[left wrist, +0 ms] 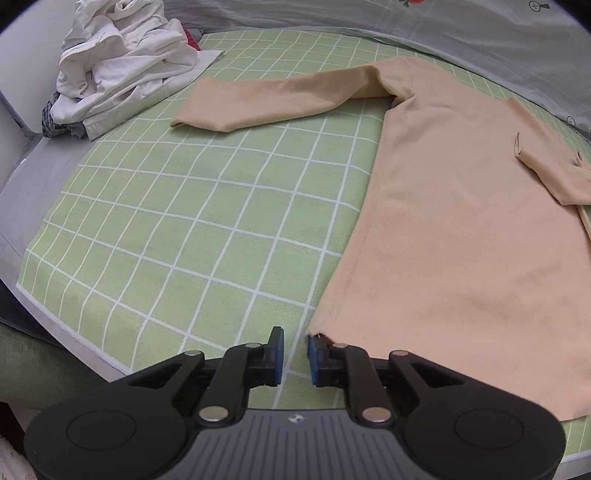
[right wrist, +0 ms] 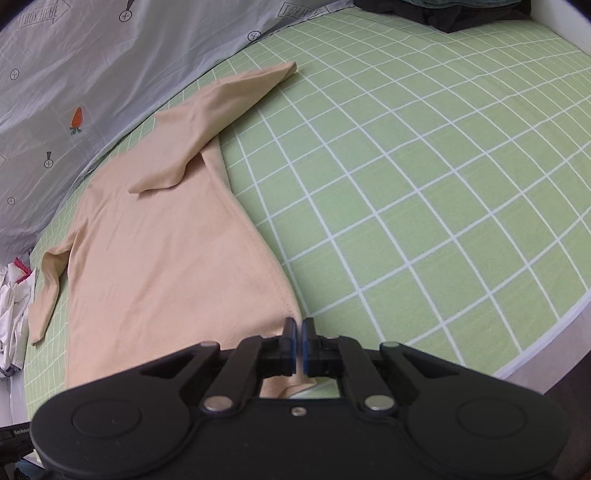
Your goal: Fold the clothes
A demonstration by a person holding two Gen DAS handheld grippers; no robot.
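A beige long-sleeved shirt lies flat on a green checked mat. One sleeve stretches out to the left. The other sleeve is folded partly over the body. My left gripper is open at the shirt's near left hem corner, which touches its right pad; nothing is held. In the right wrist view the shirt lies left of centre. My right gripper is shut on the shirt's near right hem corner.
A pile of white clothes sits at the mat's far left corner. A grey printed sheet borders the far side of the mat. Dark folded clothes lie at the far right.
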